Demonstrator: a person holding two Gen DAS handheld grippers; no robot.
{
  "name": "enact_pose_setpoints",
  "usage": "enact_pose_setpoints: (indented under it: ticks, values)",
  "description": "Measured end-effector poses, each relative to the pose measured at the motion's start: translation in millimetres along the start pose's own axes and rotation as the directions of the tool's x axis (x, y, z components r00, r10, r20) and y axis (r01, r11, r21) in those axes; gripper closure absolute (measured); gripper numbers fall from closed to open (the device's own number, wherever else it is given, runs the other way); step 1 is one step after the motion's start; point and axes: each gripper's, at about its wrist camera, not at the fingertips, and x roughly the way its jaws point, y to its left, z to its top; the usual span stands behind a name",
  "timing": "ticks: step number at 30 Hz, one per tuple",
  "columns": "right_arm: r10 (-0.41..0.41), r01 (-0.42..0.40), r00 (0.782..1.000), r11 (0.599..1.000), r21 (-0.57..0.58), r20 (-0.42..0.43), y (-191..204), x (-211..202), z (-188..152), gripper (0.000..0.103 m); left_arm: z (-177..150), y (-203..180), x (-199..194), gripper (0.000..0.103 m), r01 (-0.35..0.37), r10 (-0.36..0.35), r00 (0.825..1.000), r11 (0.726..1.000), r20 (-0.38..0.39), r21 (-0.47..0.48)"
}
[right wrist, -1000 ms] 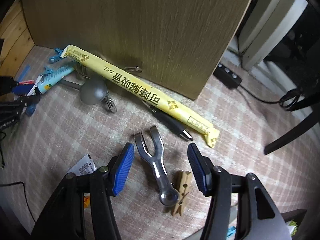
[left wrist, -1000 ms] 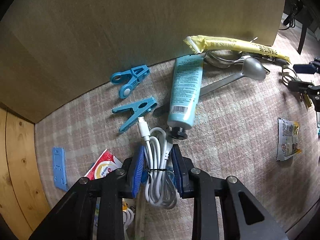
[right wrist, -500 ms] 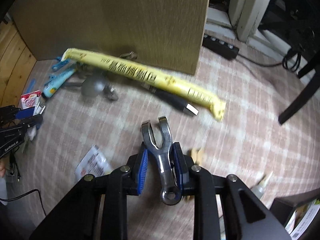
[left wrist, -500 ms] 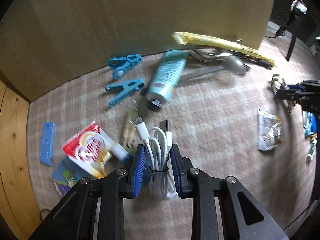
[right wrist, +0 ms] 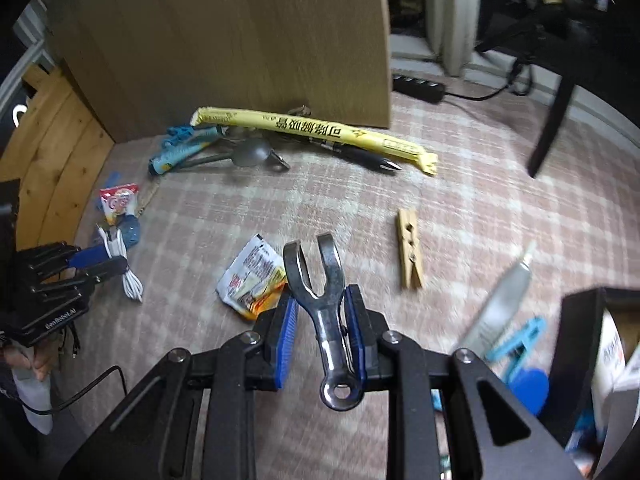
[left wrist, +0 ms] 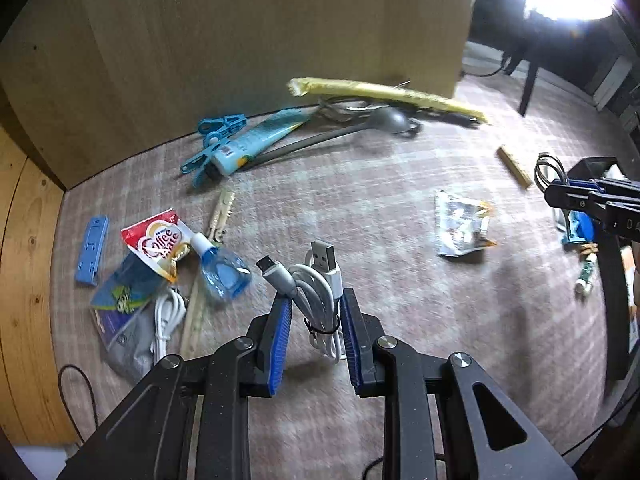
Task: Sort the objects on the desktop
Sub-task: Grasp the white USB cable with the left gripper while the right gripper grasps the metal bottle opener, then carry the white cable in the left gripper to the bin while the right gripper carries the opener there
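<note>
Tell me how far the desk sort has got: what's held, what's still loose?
Nothing looks sorted yet. In hand: the left hand-held gripper is shut on the bundled white USB cable; the right hand-held gripper on the metal forked tool. Still loose on the cloth: yellow packet, wooden clothespin, grey spoon, blue tube, snack sachet.

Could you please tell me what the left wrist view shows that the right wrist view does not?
Only the left wrist view shows the flat blue holder near the wooden wall. Only the right wrist view shows the black power strip and the grey tube. Both show the left gripper clamped on the white cable, the right gripper clamped on the metal clip, and the yellow packet.
</note>
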Motion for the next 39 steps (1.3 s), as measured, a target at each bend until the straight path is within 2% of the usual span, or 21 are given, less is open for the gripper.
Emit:
enact_pose_setpoints:
  ticks: [1, 4, 5, 15, 22, 28, 33, 39]
  values:
    - [0.000, 0.000, 1.000, 1.000, 0.005, 0.012, -1, -7, -4, 0.080, 10, 1, -5, 0.080, 0.009, -0.009, 1.000, 1.000, 0.008, 0.005]
    - [-0.005, 0.004, 0.999, 1.000, 0.020, 0.043, 1, -11, -3, 0.080, -2, -9, -31, 0.080, 0.026, -0.027, 0.999, 1.000, 0.035, 0.014]
    - [-0.005, 0.004, 0.999, 1.000, 0.026, 0.051, 0, -14, -6, 0.080, 0, -14, -28, 0.080, 0.033, -0.033, 0.999, 0.999, 0.040, 0.024]
    - [-0.053, 0.032, 0.986, 0.991, 0.130, 0.157, -34, -81, -58, 0.079, 2, -98, -59, 0.080, 0.099, -0.116, 0.988, 0.982, 0.101, 0.161]
    - [-0.132, 0.079, 0.969, 0.967, 0.241, 0.209, -91, -134, -95, 0.079, 14, -176, -71, 0.080, 0.192, -0.222, 0.969, 0.953, 0.108, 0.234]
    - [-0.218, 0.131, 0.949, 0.928, 0.348, 0.226, -151, -174, -122, 0.079, 30, -258, -74, 0.080, 0.270, -0.311, 0.946, 0.910, 0.089, 0.314]
    - [-0.268, 0.158, 0.936, 0.898, 0.411, 0.227, -195, -195, -139, 0.079, 43, -313, -68, 0.080, 0.303, -0.346, 0.936, 0.885, 0.065, 0.354]
    - [-0.310, 0.181, 0.925, 0.868, 0.463, 0.218, -234, -211, -153, 0.079, 59, -356, -52, 0.080, 0.337, -0.369, 0.929, 0.872, 0.023, 0.356]
